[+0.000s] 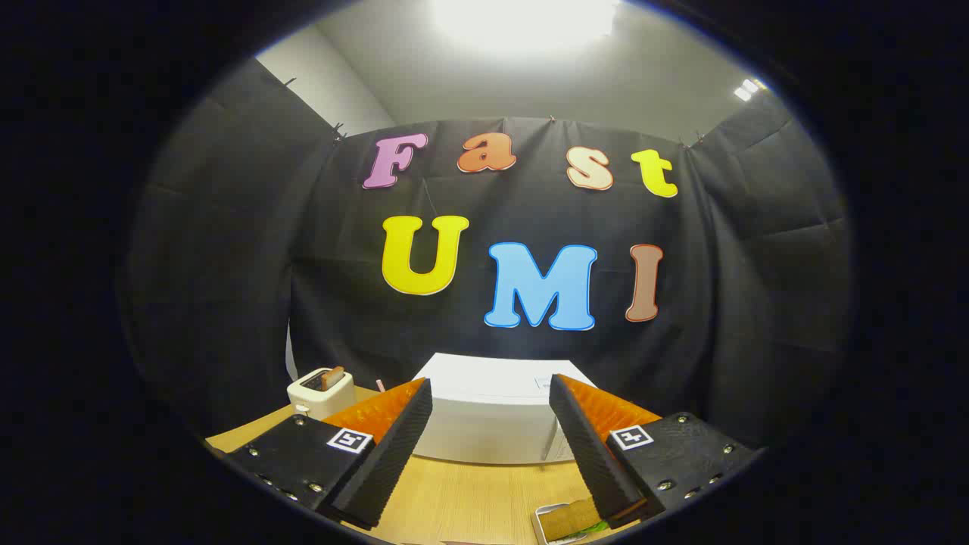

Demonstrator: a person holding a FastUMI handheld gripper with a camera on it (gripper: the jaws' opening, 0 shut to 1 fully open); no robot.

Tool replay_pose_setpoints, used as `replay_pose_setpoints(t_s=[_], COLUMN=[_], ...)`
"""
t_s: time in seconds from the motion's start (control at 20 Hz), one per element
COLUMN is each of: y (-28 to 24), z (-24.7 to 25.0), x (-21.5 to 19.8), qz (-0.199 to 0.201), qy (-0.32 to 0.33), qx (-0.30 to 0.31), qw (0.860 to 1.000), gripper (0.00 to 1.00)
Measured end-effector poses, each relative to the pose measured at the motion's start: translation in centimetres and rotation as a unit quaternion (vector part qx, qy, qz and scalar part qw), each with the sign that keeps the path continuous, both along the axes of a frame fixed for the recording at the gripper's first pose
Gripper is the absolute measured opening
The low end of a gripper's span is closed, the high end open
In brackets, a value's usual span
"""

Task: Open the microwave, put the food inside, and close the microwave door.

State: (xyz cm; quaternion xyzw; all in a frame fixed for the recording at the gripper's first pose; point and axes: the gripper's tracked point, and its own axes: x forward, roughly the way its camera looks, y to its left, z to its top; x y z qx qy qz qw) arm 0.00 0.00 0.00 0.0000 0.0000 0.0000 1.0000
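Fingers (pixel 488 446) sat nearest the lens, spread wide apart with nothing between them, hovering above the counter (pixel 469 496). Just below the right finger, a small white tray holding the food (pixel 569 519) lay on the wood; looked like a brown slice with a bit of green, partly cut off, hard to tell more. Finger was over it, not gripping it; contact unclear.

Beyond the fingers, framed in the gap between them, the white microwave (pixel 488 412) stood at the back of the counter against the black cloth wall. Its door looked closed, front face flush, though the fingers hid both front corners. Handle not made out.

Off to the left of the microwave, just past the left finger, a white toaster (pixel 321 392) stood with a slice of toast (pixel 331 377) sticking up from the slot.

Progress judgement: nothing done yet. Door not opened, food outside on the counter. Left: open door, pick up food, place inside, shut door.
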Motion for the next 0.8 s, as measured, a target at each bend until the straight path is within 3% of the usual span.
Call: replay_pose_setpoints(t_s=[0.8], y=[-0.1], z=[1.0], x=[-0.5], qz=[-0.004], qy=[-0.013], qx=[0.001], qw=[1.000], gripper=[0.99])
